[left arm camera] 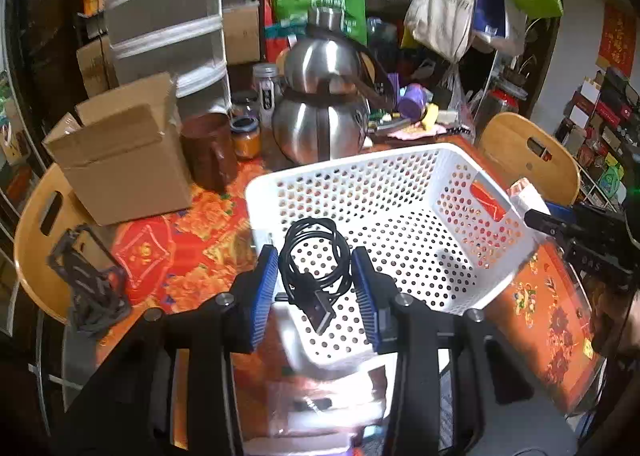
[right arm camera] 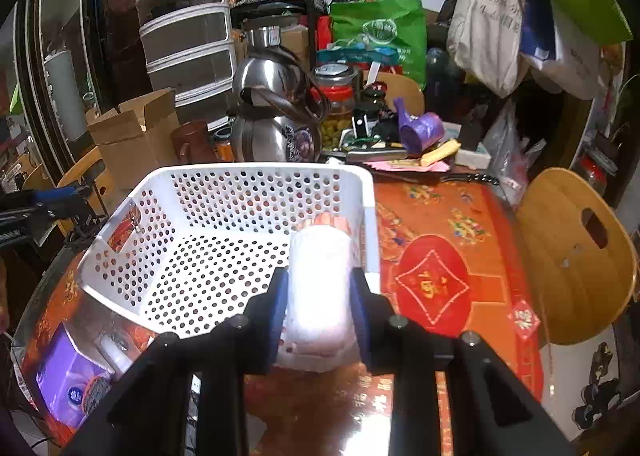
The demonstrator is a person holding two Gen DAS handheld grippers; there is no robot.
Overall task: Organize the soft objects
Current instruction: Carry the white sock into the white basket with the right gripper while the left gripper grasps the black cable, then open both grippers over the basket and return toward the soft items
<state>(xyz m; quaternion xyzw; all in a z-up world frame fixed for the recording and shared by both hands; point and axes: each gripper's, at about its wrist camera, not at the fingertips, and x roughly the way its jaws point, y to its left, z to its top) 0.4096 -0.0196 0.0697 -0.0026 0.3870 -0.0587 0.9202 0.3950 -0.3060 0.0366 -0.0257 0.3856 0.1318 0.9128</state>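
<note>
Both grippers held loads over the white basket [left arm camera: 400, 192]: the left gripper [left arm camera: 315, 280] pinched a coiled black cable [left arm camera: 312, 256], the right gripper [right arm camera: 320, 296] squeezed a white tissue pack [right arm camera: 320, 288], its print lost in glare.

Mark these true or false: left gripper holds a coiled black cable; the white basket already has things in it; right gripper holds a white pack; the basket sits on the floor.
1. The left gripper holds a coiled black cable. True.
2. The white basket already has things in it. False: it is empty.
3. The right gripper holds a white pack. True.
4. The basket sits on the floor. False: it is on the red patterned table.
</note>
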